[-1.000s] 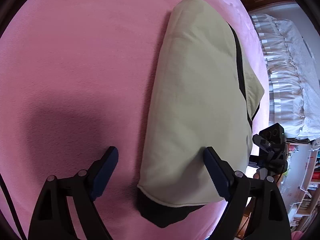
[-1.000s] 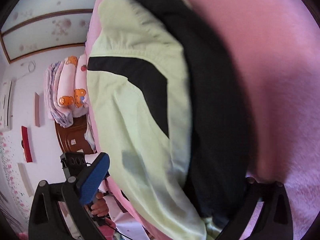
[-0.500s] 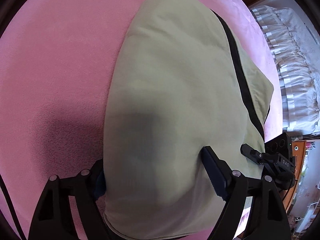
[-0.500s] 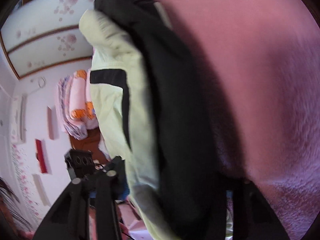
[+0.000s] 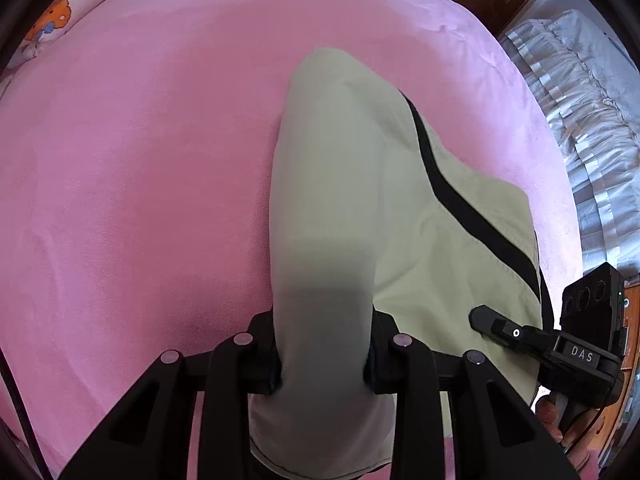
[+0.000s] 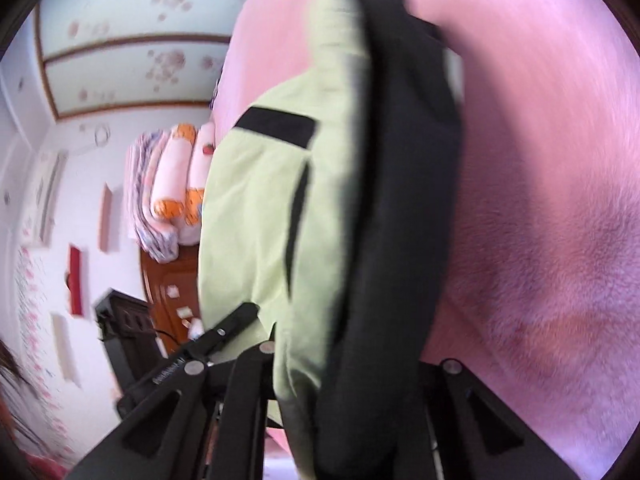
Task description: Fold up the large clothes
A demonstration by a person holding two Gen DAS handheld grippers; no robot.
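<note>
With the pale green garment (image 5: 340, 208) gathered near the bed's (image 5: 140, 160) right edge and just clamped by the fingers of the left gripper (image 5: 324, 360) and right gripper (image 6: 348, 376), both corners should be lifted evenly and kept taut.

Pale-green garment (image 5: 340, 208) – black trim – bunched, partly lifted off pink bedding

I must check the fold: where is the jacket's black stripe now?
In the left wrist view, the black stripe runs diagonally across the pale green jacket, right of centre, above the pink blanket.
</note>
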